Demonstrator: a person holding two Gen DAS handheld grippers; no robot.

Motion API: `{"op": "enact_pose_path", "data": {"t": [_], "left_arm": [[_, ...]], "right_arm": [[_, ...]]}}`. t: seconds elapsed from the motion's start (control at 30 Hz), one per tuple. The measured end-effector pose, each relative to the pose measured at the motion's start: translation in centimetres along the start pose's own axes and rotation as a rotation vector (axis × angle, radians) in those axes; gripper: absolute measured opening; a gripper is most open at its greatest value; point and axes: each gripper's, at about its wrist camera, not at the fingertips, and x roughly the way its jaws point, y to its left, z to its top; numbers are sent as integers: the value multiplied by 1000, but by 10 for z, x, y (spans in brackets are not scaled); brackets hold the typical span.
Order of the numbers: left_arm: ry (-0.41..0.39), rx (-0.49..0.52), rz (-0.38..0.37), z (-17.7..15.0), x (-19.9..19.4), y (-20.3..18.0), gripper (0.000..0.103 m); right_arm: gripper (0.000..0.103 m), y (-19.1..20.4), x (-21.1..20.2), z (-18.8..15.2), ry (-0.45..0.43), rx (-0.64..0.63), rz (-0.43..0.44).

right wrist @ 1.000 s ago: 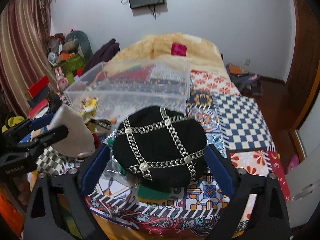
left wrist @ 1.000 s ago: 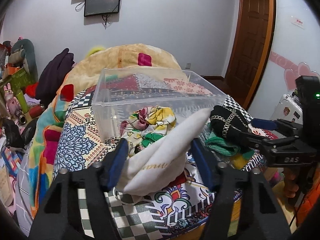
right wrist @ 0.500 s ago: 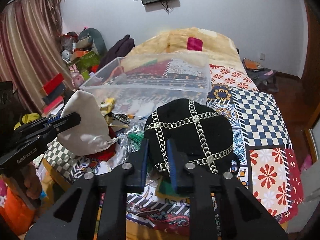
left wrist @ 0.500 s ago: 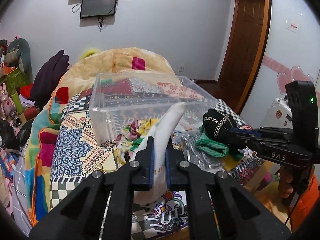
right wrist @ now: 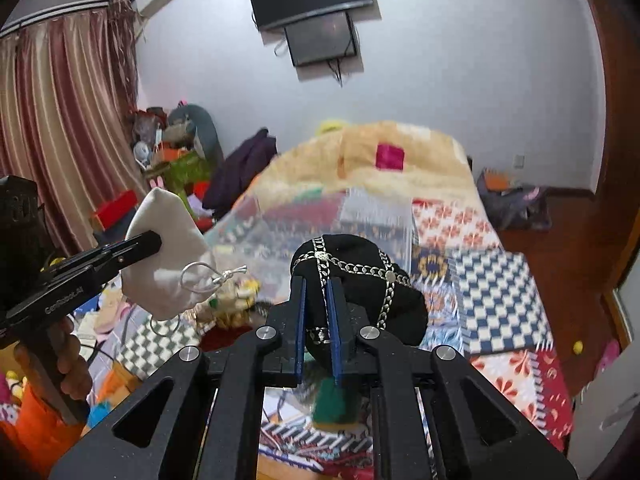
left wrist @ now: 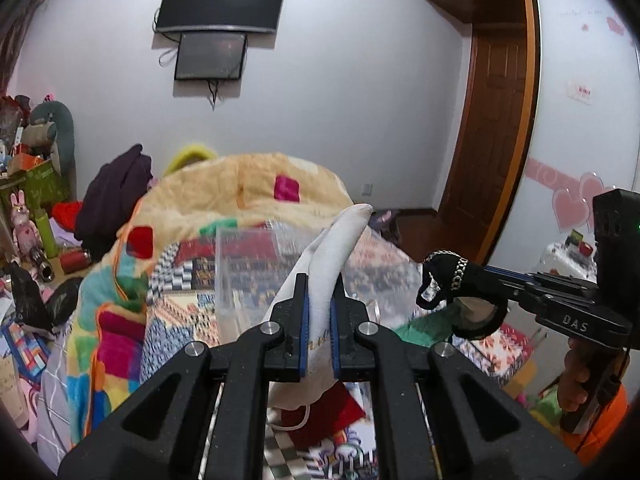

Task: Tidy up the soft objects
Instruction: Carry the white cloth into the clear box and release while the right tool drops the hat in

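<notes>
My left gripper (left wrist: pixel 319 280) is shut on a white drawstring pouch (left wrist: pixel 334 248) and holds it lifted above the bed; the pouch also shows in the right wrist view (right wrist: pixel 168 248). My right gripper (right wrist: pixel 316 284) is shut on a black hat with silver chains (right wrist: pixel 360 272), also lifted; the hat shows in the left wrist view (left wrist: pixel 444 276). A clear plastic bin (left wrist: pixel 248 264) stands on the bed just beyond both grippers and also shows in the right wrist view (right wrist: pixel 340 224).
A green knitted item (right wrist: pixel 332 396) and a floral cloth (right wrist: pixel 236 292) lie on the patterned bedspread (right wrist: pixel 500 292) in front of the bin. A beige blanket (left wrist: pixel 248 184) is heaped behind it. Toys and clutter (left wrist: pixel 36 208) stand left of the bed.
Both grippers closed from open, the left on the white pouch, the right on the black hat. Both have since risen, lifting their items off the bed towards the bin.
</notes>
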Motion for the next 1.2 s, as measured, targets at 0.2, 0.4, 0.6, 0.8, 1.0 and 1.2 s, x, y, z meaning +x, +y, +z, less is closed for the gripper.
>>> {"op": "enact_pose_path", "data": {"t": [0.2,0.4,0.6,0.8,1.0,1.2], "left_arm": [[-30,0,23,25,11,7,8],[-10,-12,46,44,37,18,8],[58,-38,56,52,74,30,8],[123,-32,88,49,116,36,8],[215,-17,106,41,153,36,8],[295,4,88,28,171,30,8]], "right_arm": [[9,3,-1,31,-83,-27,-7],[8,9,10,59,-141,-51,-13],[8,13,36,73,-136,-81,-25],[8,14,63,80,-117,-91,-43],[8,8,108,66,12,-114,-80],[8,-1,142,48,169,-109,-69]]}}
